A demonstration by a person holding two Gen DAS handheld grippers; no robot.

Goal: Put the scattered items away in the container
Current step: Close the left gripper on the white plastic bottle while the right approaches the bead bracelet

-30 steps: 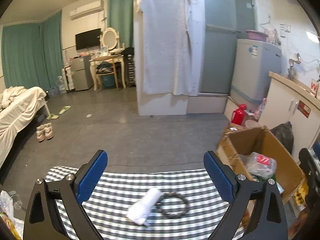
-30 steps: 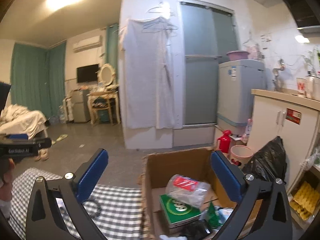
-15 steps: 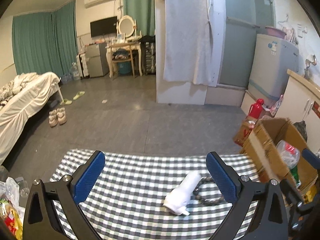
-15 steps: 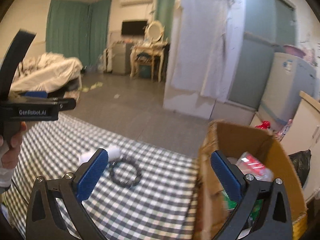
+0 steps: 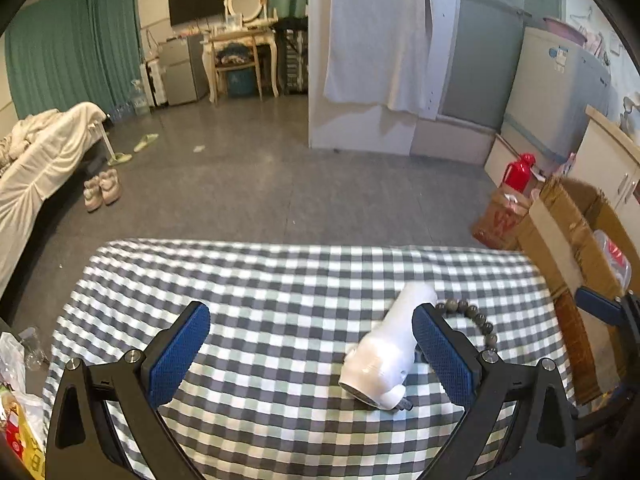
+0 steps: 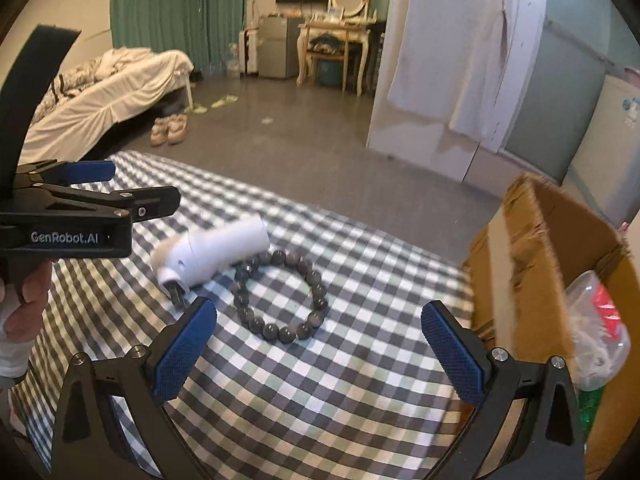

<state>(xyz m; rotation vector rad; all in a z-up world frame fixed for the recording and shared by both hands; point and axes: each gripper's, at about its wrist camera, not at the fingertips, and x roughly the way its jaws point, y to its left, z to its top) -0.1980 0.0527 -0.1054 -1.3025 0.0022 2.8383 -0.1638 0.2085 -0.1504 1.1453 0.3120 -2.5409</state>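
From the left wrist view, the left gripper (image 5: 311, 346) hung with its jaws spread wide and nothing between them, low over the checked tablecloth (image 5: 256, 280). The white plug adapter (image 5: 386, 354) lay on its side just inside the gripper's right finger, so it sat off-centre. I judged that closing there would nudge it sideways rather than pinch it, and its rounded body looked likely to roll. The bead bracelet (image 5: 476, 322) lay touching the adapter's far end, partly hidden behind that finger; a careless grab could drag it along or knock it toward the table edge. The cardboard box (image 5: 568, 232) stood off the right end of the table, its near flap raised. On the floor beyond were a red flask (image 5: 518, 168) and a pair of shoes (image 5: 102, 190), well clear.

From the right wrist view, the right gripper (image 6: 318, 346) was likewise wide open and empty, the bracelet (image 6: 280, 294) lying ahead between its fingers. The adapter (image 6: 212, 254) rested against the beads, under the left gripper (image 6: 100, 216). With both tools so near each other, I thought they might collide. The box (image 6: 532, 264) already held a plastic bag (image 6: 596, 332), and its upright flap would catch a low carry.
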